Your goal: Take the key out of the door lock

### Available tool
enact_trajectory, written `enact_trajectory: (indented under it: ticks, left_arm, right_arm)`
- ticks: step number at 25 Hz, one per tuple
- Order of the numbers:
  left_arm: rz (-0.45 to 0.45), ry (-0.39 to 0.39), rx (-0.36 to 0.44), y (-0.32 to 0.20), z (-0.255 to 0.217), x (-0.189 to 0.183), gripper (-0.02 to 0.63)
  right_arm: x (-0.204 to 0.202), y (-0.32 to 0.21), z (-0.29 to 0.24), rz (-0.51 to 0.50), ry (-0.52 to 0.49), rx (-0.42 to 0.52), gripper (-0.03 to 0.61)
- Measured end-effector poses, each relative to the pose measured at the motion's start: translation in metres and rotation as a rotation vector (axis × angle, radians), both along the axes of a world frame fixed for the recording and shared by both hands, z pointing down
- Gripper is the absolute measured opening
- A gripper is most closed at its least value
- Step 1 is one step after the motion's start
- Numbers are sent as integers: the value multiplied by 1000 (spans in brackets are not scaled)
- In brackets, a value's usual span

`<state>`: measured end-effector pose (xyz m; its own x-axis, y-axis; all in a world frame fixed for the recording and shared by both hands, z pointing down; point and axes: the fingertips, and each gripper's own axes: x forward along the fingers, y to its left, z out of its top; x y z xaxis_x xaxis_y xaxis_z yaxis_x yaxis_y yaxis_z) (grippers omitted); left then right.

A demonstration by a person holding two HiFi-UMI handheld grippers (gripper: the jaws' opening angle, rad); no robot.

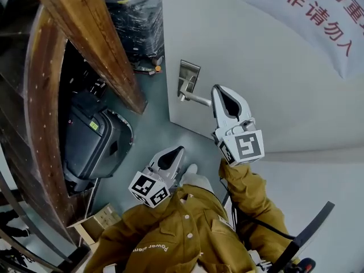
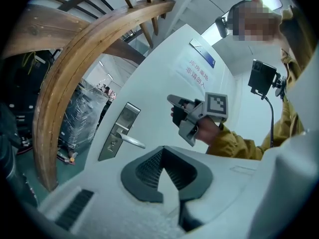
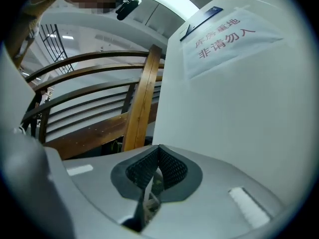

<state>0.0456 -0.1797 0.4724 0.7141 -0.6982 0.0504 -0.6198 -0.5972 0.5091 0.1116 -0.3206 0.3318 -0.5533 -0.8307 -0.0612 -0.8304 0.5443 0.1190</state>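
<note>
Curving down the left edge, a wooden stair rail (image 1: 91,38) overhangs a dark case (image 1: 91,144) on the floor. Left gripper (image 1: 176,152): held low near the person's chest, well apart from the door (image 1: 256,56), its fingers (image 2: 147,169) pressed together with nothing between them. Lock plate (image 1: 189,73) and lever handle (image 1: 196,99): mounted at the door's edge, with no key seen projecting from the plate. Right gripper (image 1: 218,90): raised just beside the lever's free end, fingers (image 3: 172,168) pinched on a thin pale sliver, apparently the key (image 3: 151,190). A sign (image 1: 324,10) with red characters hangs on the door at far right.
</note>
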Motion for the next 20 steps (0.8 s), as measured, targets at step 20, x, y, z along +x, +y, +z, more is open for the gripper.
enact_trajectory:
  ticks: [20]
  left_arm:
    - [8,38,-10,-29,1,-19,-3]
  right_arm:
    - [52,-77,-14,433,-24,-87,5]
